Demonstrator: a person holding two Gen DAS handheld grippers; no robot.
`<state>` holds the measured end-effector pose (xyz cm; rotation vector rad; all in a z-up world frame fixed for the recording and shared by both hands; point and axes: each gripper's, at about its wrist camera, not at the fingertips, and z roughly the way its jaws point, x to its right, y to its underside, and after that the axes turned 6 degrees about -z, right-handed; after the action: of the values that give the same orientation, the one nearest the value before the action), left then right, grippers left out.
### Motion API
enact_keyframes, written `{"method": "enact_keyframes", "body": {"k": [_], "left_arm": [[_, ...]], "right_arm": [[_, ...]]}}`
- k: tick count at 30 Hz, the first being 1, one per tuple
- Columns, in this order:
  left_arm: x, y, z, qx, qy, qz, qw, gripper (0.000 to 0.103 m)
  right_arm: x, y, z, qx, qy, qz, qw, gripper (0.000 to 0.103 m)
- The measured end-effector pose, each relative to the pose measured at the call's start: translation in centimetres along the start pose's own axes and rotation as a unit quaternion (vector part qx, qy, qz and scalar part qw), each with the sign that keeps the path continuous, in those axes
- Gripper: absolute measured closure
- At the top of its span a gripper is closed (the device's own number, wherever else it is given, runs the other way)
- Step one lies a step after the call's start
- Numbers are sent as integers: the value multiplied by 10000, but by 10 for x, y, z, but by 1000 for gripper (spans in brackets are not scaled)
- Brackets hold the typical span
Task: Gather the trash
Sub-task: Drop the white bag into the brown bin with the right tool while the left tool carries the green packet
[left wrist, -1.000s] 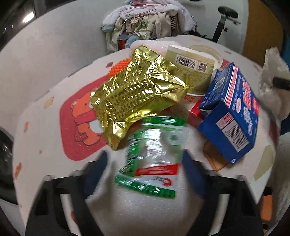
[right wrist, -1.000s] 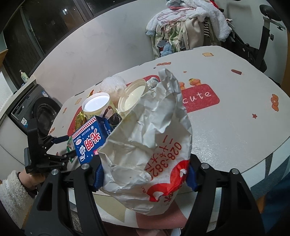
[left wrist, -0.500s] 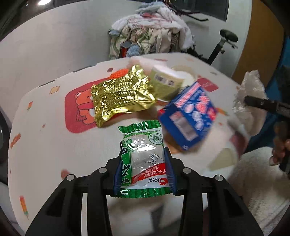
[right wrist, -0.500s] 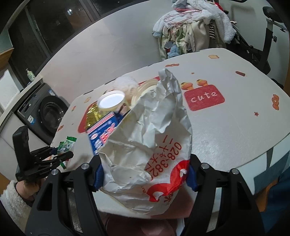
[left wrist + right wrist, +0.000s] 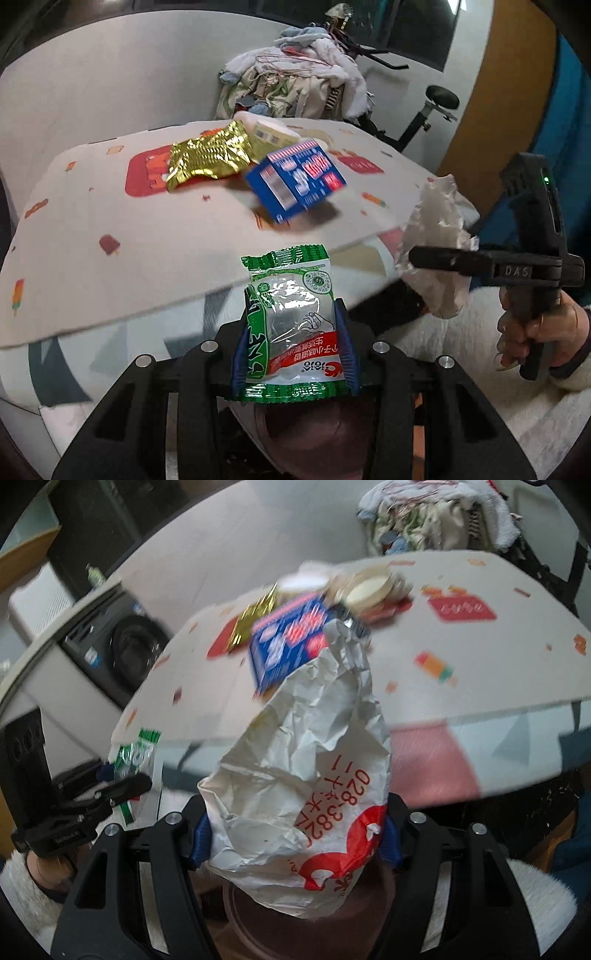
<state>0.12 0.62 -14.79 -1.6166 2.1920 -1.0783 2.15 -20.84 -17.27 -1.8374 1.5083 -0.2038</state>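
Note:
My left gripper [image 5: 293,347] is shut on a green and clear snack wrapper [image 5: 290,325], held off the table's near edge over a dark round bin opening [image 5: 306,439]. The same wrapper [image 5: 135,755] and left gripper [image 5: 122,786] show at the left of the right wrist view. My right gripper [image 5: 295,834] is shut on a crumpled white paper bag [image 5: 306,775] with red print, also above the bin opening [image 5: 295,923]. That bag [image 5: 439,240] and right gripper [image 5: 417,256] appear at the right of the left wrist view. On the table lie a gold foil bag [image 5: 207,157], a blue carton [image 5: 295,181] and a paper cup [image 5: 271,134].
The white table [image 5: 110,221] carries cartoon prints; its near edge runs just beyond both grippers. A round lid [image 5: 369,587] lies behind the blue carton [image 5: 288,638]. A washing machine [image 5: 122,646] stands at the left, a heap of clothes [image 5: 295,85] and an exercise bike [image 5: 424,114] behind the table.
The left gripper closed on the green wrapper, lifted it and drew it back off the table to the near edge. The right gripper with the paper bag also pulled back.

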Motion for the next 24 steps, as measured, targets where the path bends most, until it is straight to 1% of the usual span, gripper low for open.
{"method": "enact_keyframes", "body": {"k": [6, 8, 10, 15, 17, 19, 21, 24], "left_arm": [[4, 27, -1, -37, -43, 42, 10000, 64], [4, 32, 1, -32, -36, 40, 10000, 64], [3, 36, 2, -25, -40, 31, 10000, 64], [1, 41, 7, -54, -13, -5, 10000, 64], [0, 42, 10, -91, 17, -21, 10000, 64], [-1, 42, 15, -150, 31, -36, 9999, 64], [-1, 42, 19, -214, 45, -35, 9998, 64], [2, 44, 26, -302, 38, 45, 9995, 64]], "right_arm": [[-24, 48, 28, -600, -162, -235, 9978, 34], [-30, 58, 41, -825, -232, -308, 9958, 34], [-35, 62, 52, -976, -189, -478, 9939, 34], [-32, 65, 68, -1107, 58, -545, 9923, 30], [-24, 69, 72, -1236, 109, -400, 9915, 26], [-20, 69, 75, -1292, 189, -286, 9910, 19], [-16, 69, 75, -1270, 241, -206, 9914, 17], [-11, 67, 64, -1047, 288, -93, 9940, 12]]}}
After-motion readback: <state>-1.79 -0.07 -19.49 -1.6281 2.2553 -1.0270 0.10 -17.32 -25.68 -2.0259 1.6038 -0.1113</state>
